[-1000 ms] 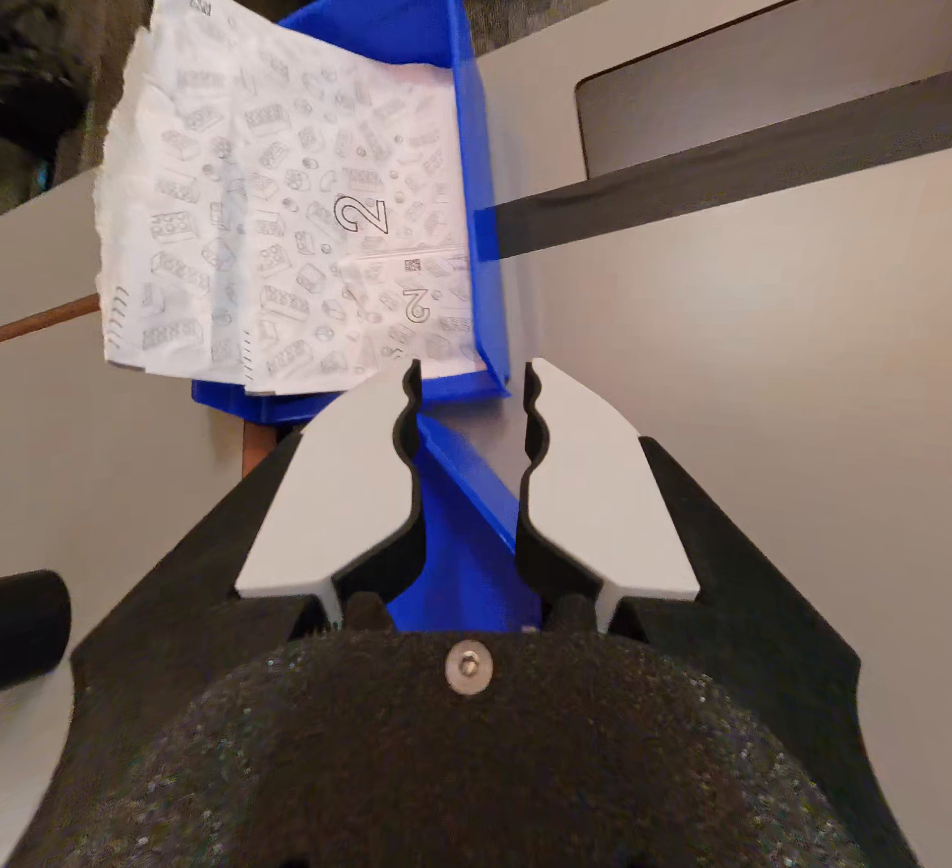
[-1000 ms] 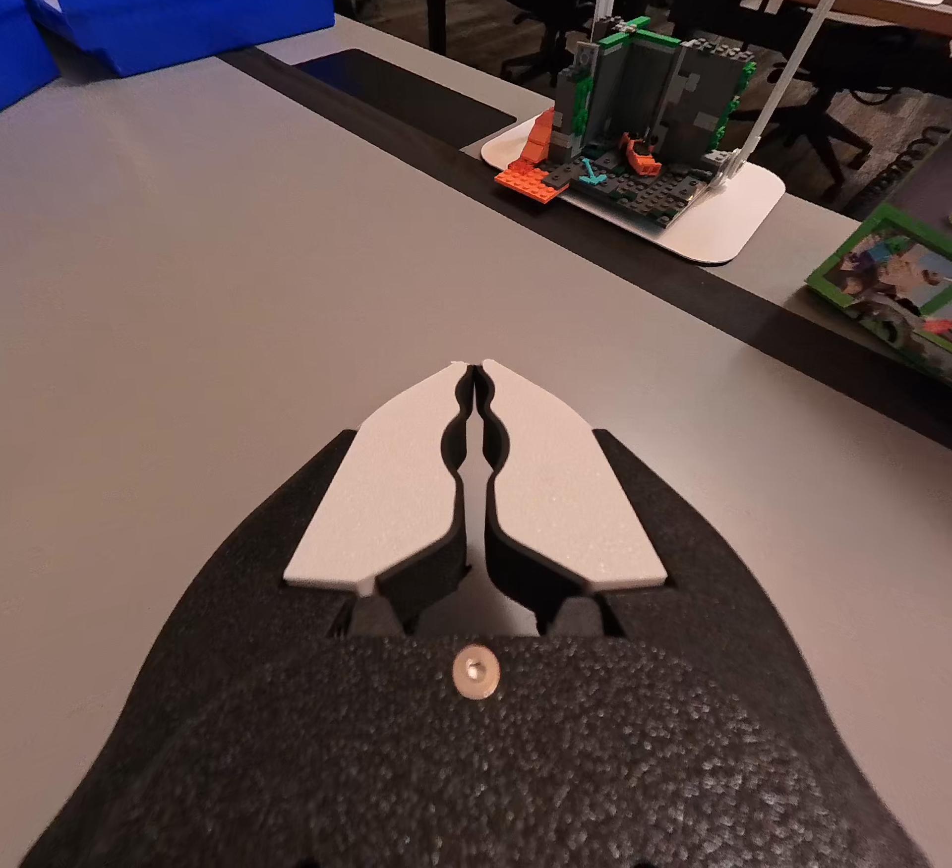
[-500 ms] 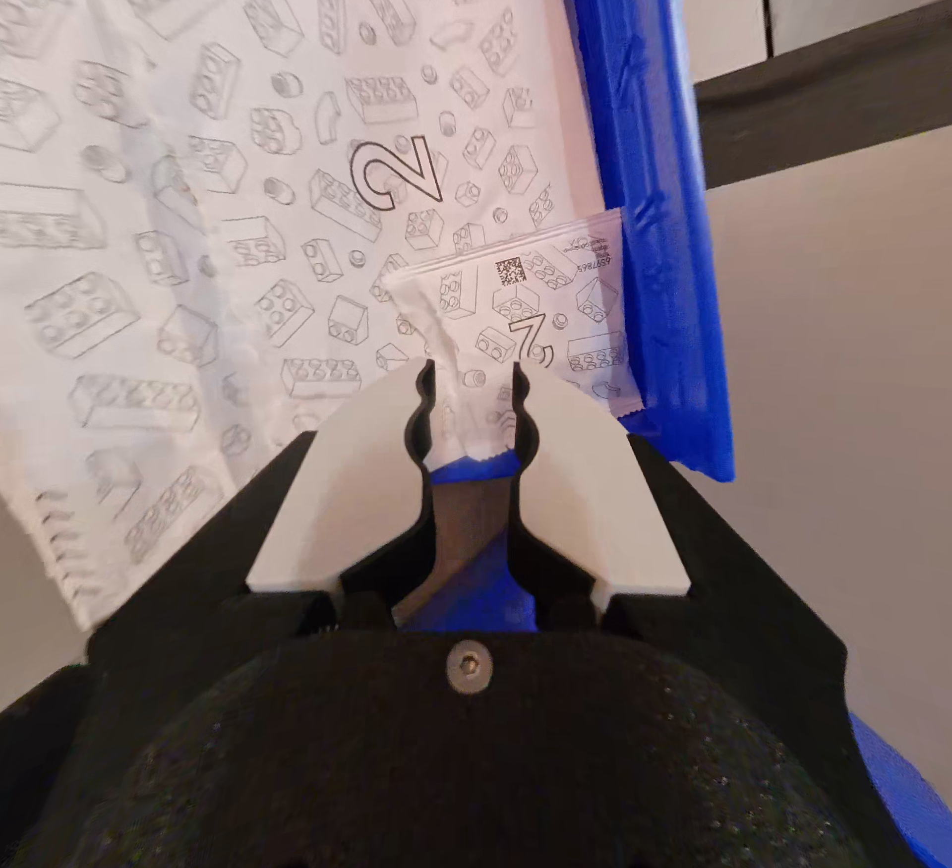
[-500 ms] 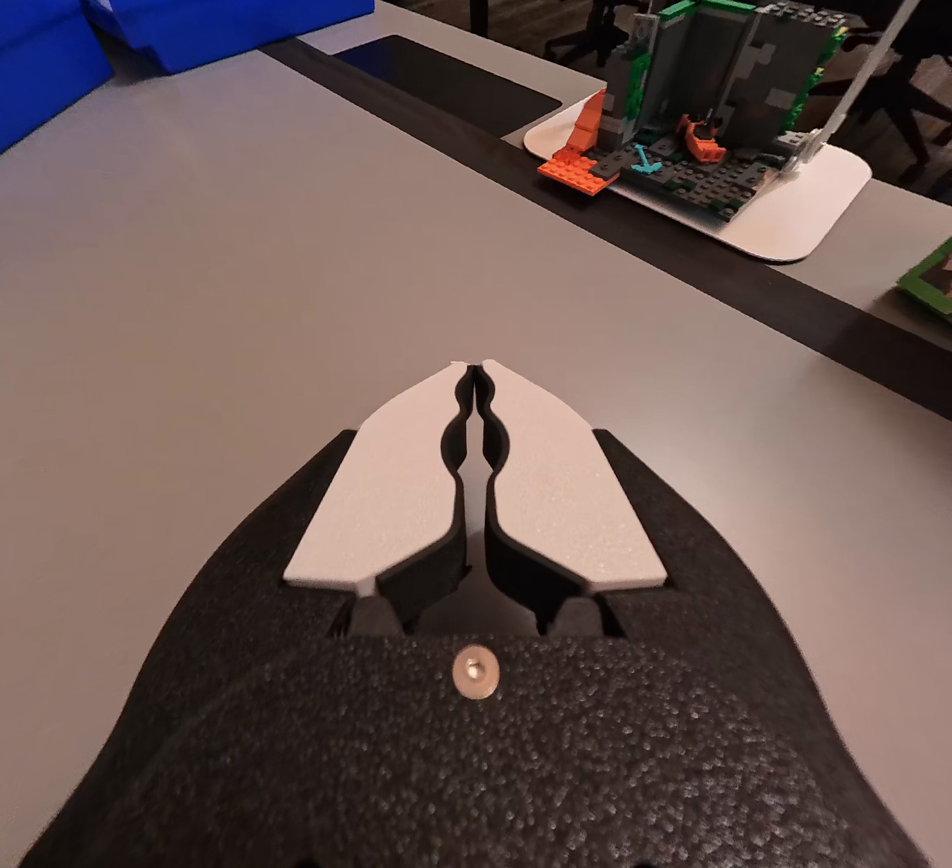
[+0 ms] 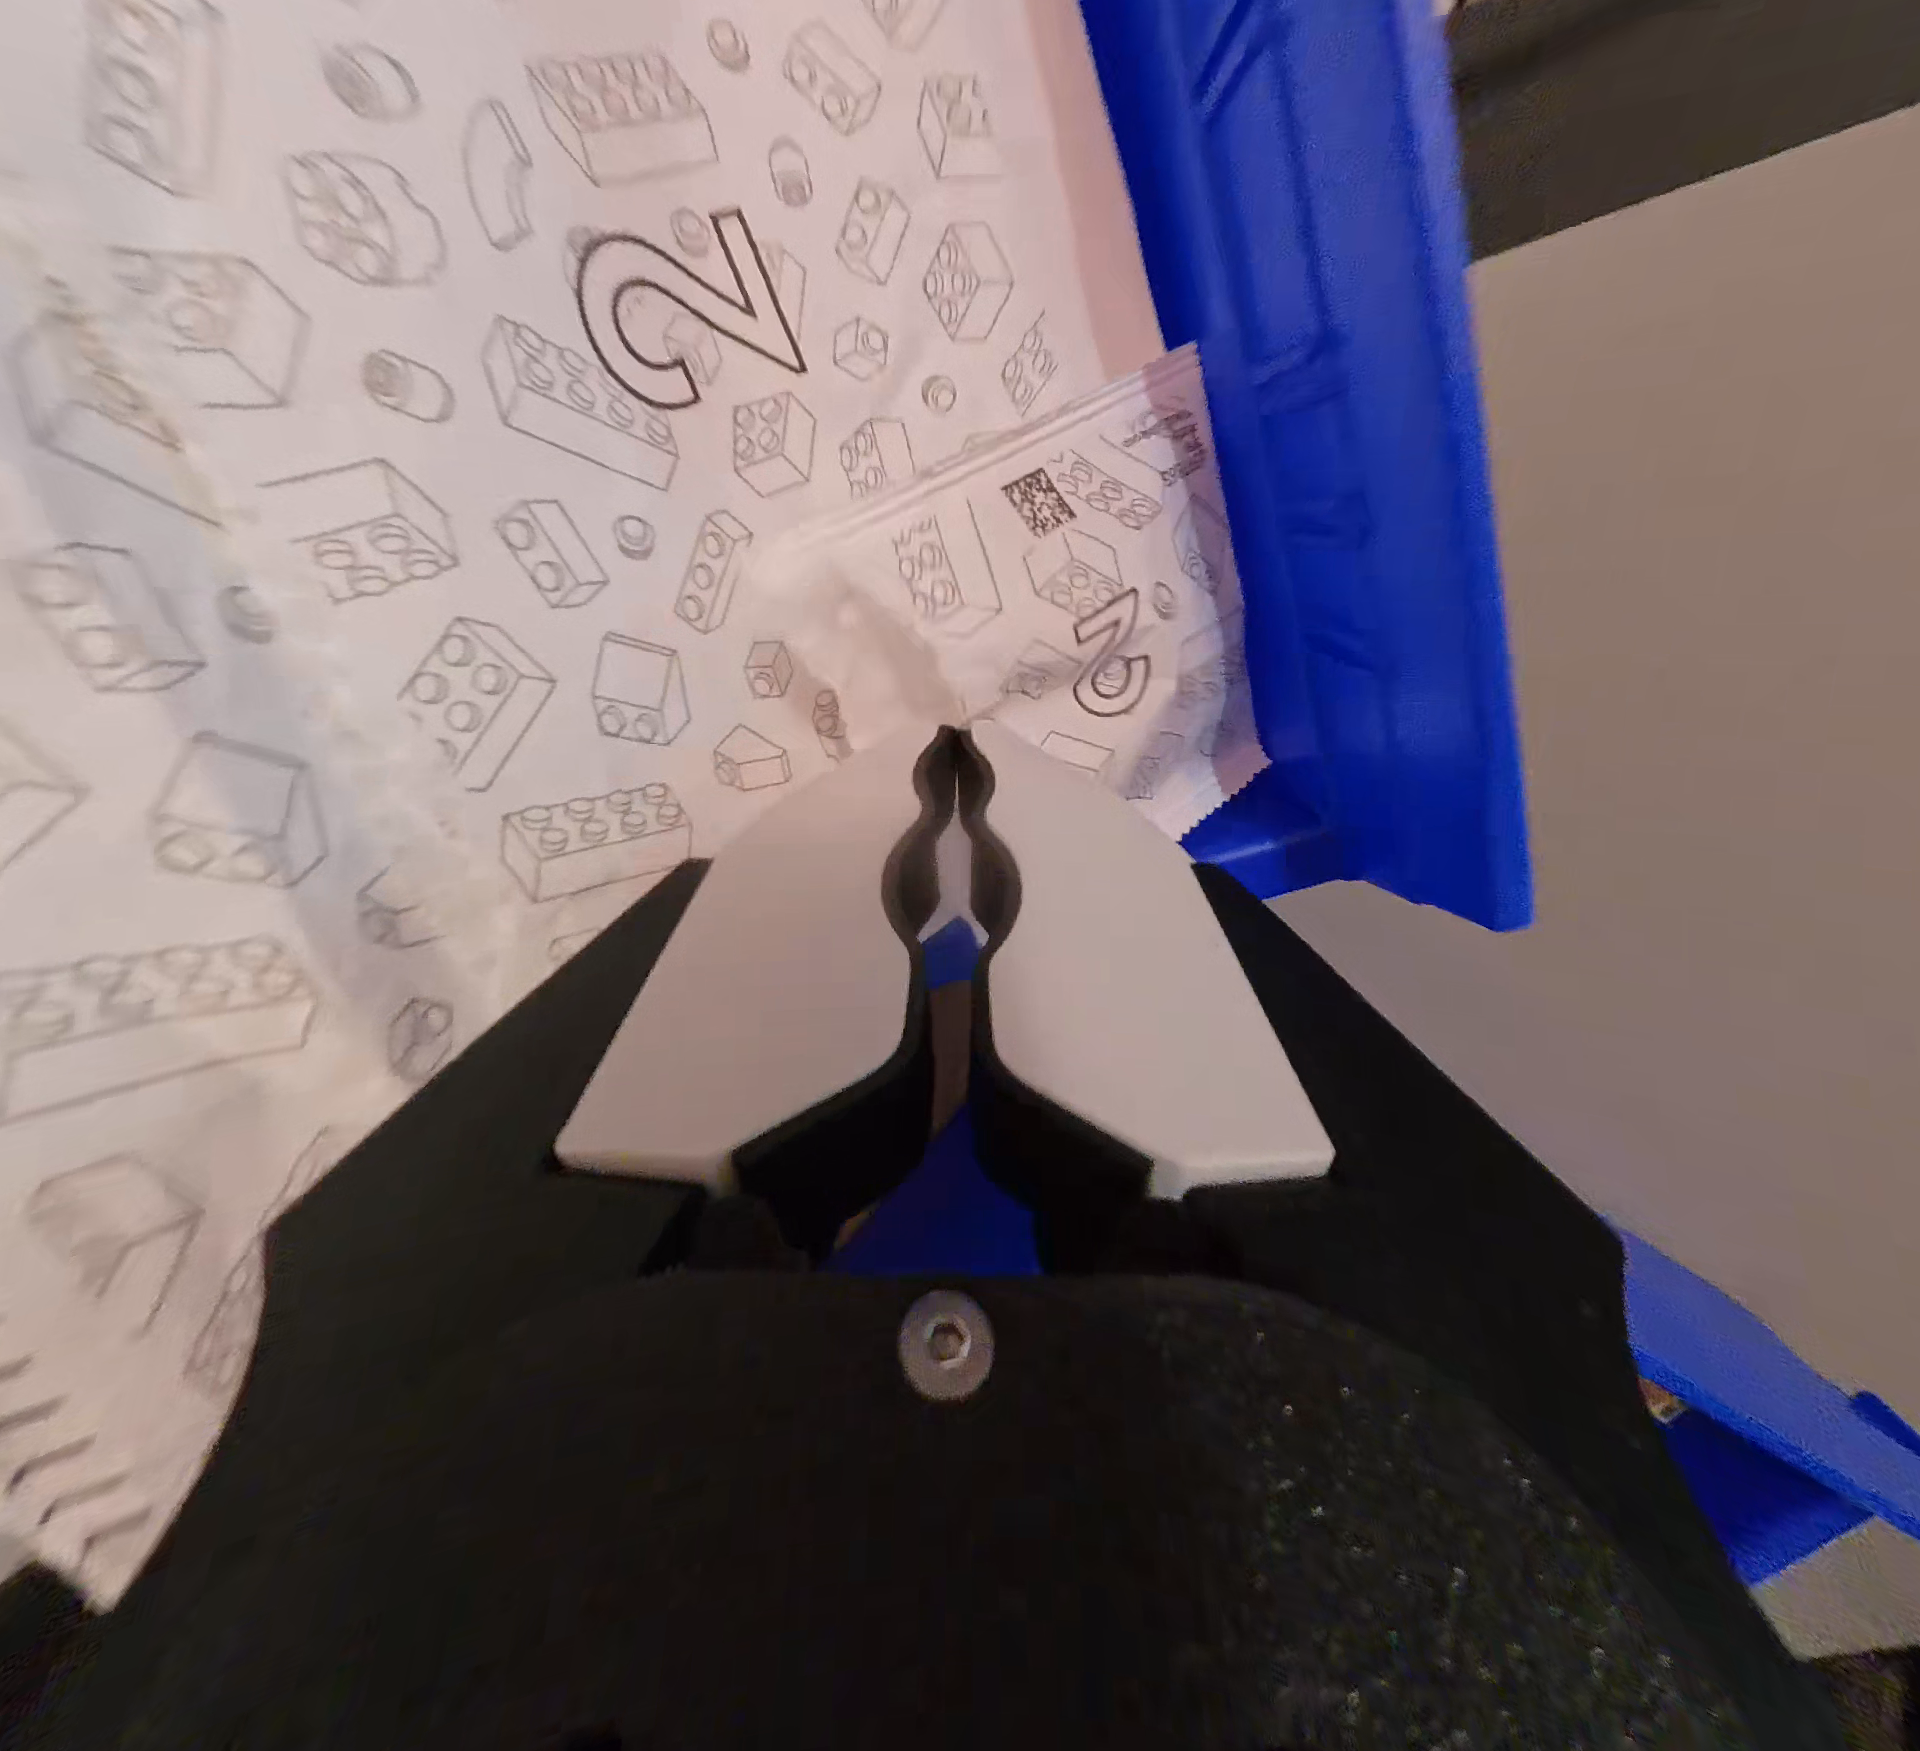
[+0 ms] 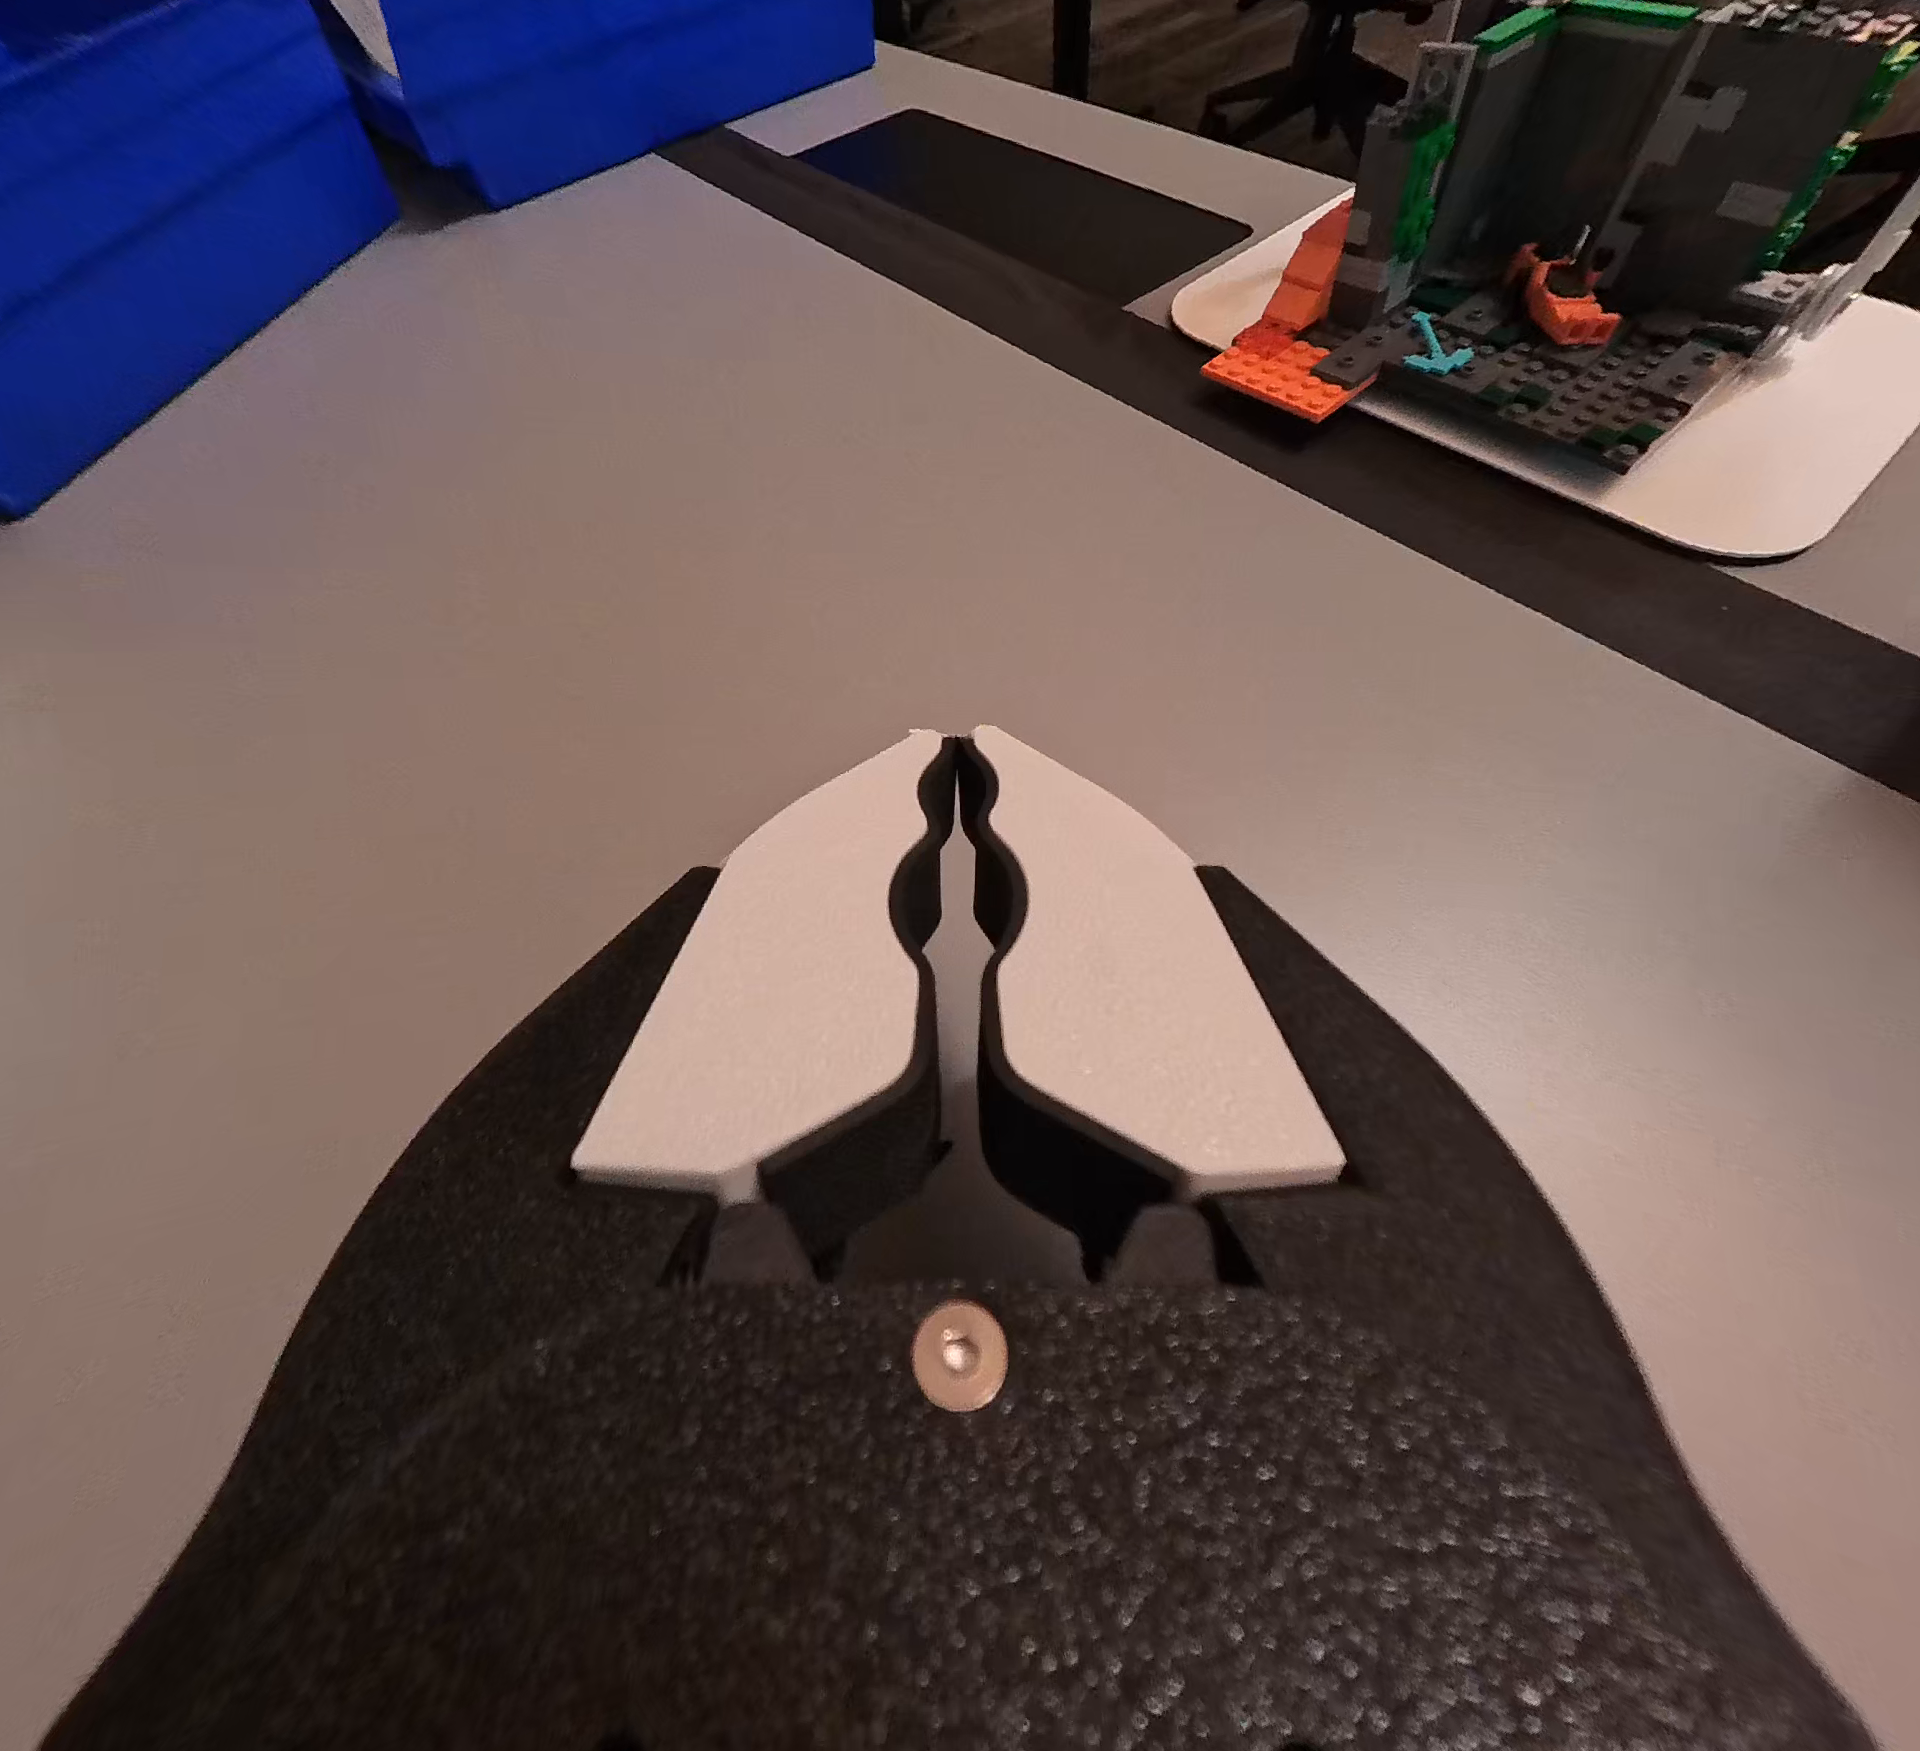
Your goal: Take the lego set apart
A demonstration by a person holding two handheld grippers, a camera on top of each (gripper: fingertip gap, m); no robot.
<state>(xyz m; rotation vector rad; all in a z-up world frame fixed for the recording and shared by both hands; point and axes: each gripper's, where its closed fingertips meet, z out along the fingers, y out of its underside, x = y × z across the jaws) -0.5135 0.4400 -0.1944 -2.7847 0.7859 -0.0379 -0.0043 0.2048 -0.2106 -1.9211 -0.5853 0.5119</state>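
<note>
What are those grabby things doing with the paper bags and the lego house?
A person holds a pair of tongs in each hand. The left tongs are shut on a corner of a small paper bag, which lies on a bigger printed bag in a blue bin. The right tongs are shut and empty above the grey table. The lego set stands on a white tray, not yet touched.

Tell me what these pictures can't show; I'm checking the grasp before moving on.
- Bin contents: left wrist view, covered by the big bag.
- Small bag contents: opaque paper.
- Lego set back: right wrist view, hidden by its walls, cut by the edge.
</note>
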